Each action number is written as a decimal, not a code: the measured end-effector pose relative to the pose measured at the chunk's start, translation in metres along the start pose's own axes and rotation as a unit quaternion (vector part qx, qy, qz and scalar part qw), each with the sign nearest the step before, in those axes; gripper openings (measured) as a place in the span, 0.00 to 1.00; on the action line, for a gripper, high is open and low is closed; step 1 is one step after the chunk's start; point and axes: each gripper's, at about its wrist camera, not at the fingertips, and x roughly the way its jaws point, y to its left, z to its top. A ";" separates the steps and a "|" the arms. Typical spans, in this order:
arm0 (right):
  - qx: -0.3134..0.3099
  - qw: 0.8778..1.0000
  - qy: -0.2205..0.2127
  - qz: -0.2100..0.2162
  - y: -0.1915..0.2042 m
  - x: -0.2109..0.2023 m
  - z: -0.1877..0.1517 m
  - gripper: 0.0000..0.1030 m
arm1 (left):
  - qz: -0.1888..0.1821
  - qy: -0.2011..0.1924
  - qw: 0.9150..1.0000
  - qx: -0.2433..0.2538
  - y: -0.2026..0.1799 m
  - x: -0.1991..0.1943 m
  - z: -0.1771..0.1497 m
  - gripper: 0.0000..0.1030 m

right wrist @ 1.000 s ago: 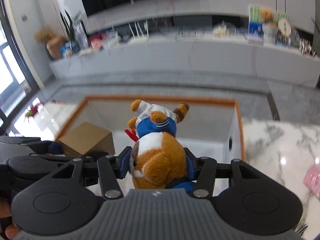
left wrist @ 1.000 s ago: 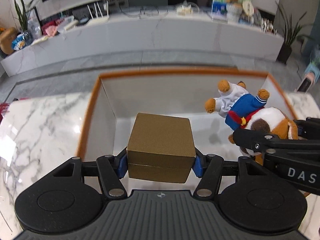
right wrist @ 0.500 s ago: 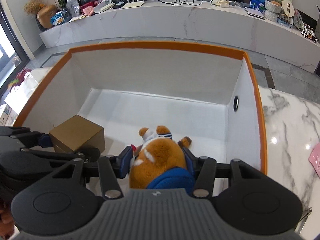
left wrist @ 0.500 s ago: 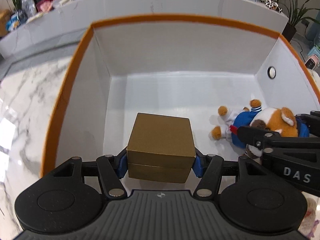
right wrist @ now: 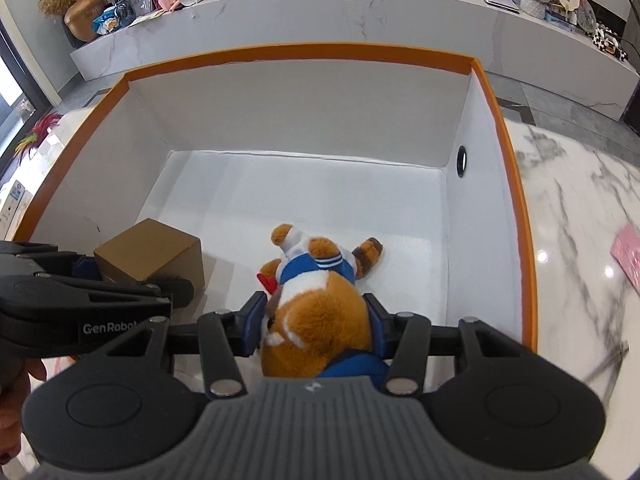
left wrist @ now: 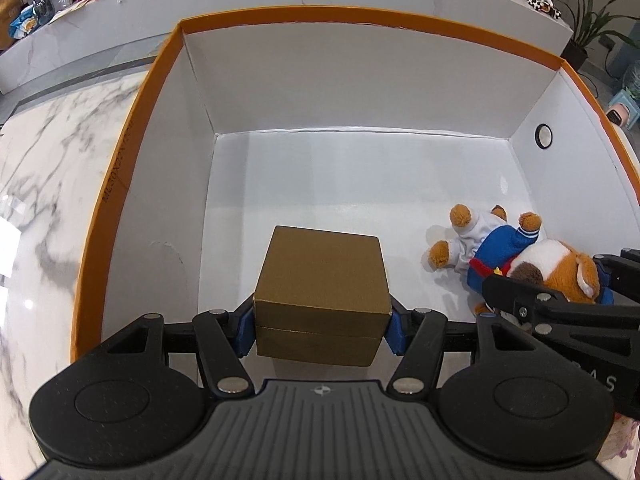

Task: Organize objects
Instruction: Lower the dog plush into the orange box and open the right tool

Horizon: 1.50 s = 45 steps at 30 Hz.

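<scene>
Your left tool (left wrist: pixel 322 326) is clamped on the gold cardboard box (left wrist: pixel 322 280), blue pads (left wrist: pixel 245 328) pressed against its two sides, and the box sits low inside the big orange-rimmed storage box (left wrist: pixel 132 128), near its left wall and toward the near end. Whether its underside is already on the white floor you cannot tell; the tool body hides that edge. Your right tool (right wrist: pixel 316 320) is closed on the plush bear (right wrist: pixel 320 296) in the blue-and-white sailor top, squeezing its head and shoulders, with the legs pointing toward the far wall and the body apparently lying on the floor of the storage box, right of centre.

Watch these from here:
- If you let go of the gold box while it hangs above the floor, it could drop and tip toward the left wall (its lid seam shows as a line across the near face, so a knock might lift the lid).
- The two tools sit just beside each other; opening both at once may make the fingers collide.
- The bear is soft, so plush could drag on a pad as you pull back.

The near wall of the storage box is cut off in both views, and the marble worktop (right wrist: pixel 580 240) shows only at the edges.
</scene>
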 end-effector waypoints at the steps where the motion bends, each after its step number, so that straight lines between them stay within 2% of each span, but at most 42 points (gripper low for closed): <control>1: -0.002 1.000 0.000 -0.002 0.000 -0.004 -0.004 0.51 | 0.000 0.000 1.000 0.002 -0.002 -0.001 -0.004 0.68; 10: 0.022 1.000 -0.019 -0.003 0.009 -0.028 -0.043 0.51 | 0.012 -0.009 1.000 0.010 -0.001 -0.013 -0.034 0.68; 14: 0.032 0.998 -0.043 -0.017 0.010 -0.035 -0.057 0.51 | 0.029 -0.024 0.999 0.010 -0.003 -0.016 -0.038 0.68; 18: 0.029 0.998 -0.051 -0.014 0.011 -0.037 -0.063 0.51 | 0.031 -0.033 0.999 0.010 -0.002 -0.017 -0.040 0.68; 24: 0.014 0.998 -0.062 -0.010 0.012 -0.022 -0.047 0.51 | 0.033 -0.028 0.999 0.006 -0.002 -0.016 -0.036 0.68; 32: 0.003 0.998 -0.064 -0.009 0.018 -0.016 -0.033 0.51 | 0.055 -0.040 0.998 0.009 -0.011 -0.018 -0.034 0.68; 39: 0.002 0.999 -0.041 -0.006 0.013 -0.014 -0.027 0.52 | 0.059 -0.037 0.997 0.018 -0.013 -0.015 -0.031 0.68; 45: -0.011 0.999 -0.030 -0.018 0.024 -0.013 -0.032 0.55 | 0.056 -0.032 0.998 0.020 -0.011 -0.013 -0.030 0.68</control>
